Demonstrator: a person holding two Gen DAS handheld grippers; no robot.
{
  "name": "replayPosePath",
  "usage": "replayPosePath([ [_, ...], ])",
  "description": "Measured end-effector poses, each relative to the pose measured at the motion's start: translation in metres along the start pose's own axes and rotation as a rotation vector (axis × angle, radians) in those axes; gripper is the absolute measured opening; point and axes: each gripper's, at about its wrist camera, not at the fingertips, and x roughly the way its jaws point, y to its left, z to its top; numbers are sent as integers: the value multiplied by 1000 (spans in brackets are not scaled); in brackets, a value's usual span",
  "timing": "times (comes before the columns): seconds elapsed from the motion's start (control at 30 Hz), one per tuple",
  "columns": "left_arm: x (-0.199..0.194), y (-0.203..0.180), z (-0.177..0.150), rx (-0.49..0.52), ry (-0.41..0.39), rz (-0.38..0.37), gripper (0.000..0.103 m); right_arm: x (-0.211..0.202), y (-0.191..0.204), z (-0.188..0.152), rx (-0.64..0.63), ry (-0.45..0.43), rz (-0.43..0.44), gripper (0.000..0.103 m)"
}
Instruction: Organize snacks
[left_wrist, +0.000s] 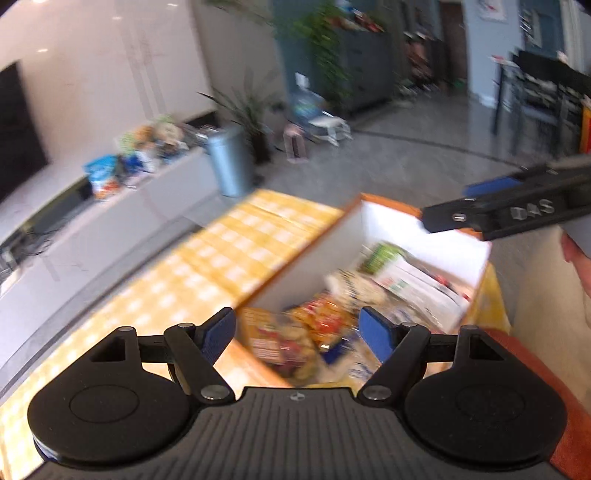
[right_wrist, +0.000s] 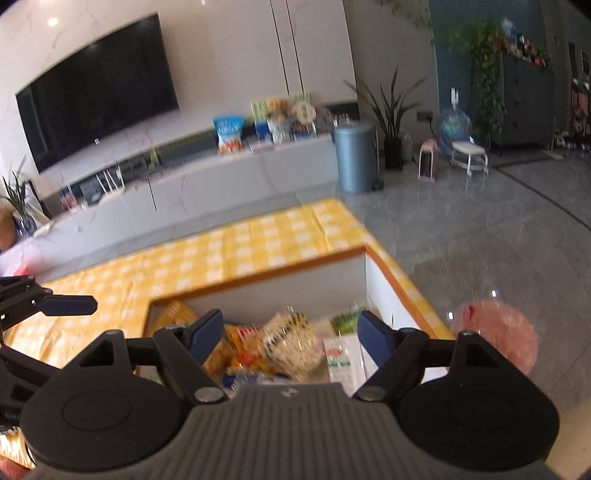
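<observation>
On the surface (right_wrist: 258, 240) covered in yellow checked cloth, an orange-rimmed box (right_wrist: 280, 271) with white inner walls stands near the right-hand corner, where the cloth ends and grey tiled floor (right_wrist: 480, 221) opens wide beyond. To the left of the box the cloth lies bare up to the far edge. Past that edge runs a long low white cabinet (right_wrist: 221, 184) with a grey bin (right_wrist: 354, 158) at its end. The snacks (right_wrist: 291, 343) lie heaped inside the box: yellow and red packets, a pale bag, a green-topped white carton by the right wall. The left hand-held gripper (left_wrist: 297, 332) hangs above the box's near corner, its blue pads apart with nothing between them, the snacks just below. The right hand-held gripper (right_wrist: 291, 332) hangs over the box's near side, jaws likewise spread and empty, packets beneath it. Both views are blurred
</observation>
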Motion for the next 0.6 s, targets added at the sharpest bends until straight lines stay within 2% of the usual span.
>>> replayPosePath([
  [0.13, -24, 16, 3, -71, -65, 74, 89, -24, 12, 0, -20, -97, 19, 84],
  [0.37, -63, 21, -10, -166, -224, 195, 90, -51, 34, -23, -80, -230, -24, 85],
  [0.5, -77, 18, -28, -241, -314, 283, 90, -60, 54, -44, -167, -252, -31, 90],
  [0.6, -81, 17, -43, -301, -336, 324, 92, -61, 78, -52, -245, -226, -8, 92],
])
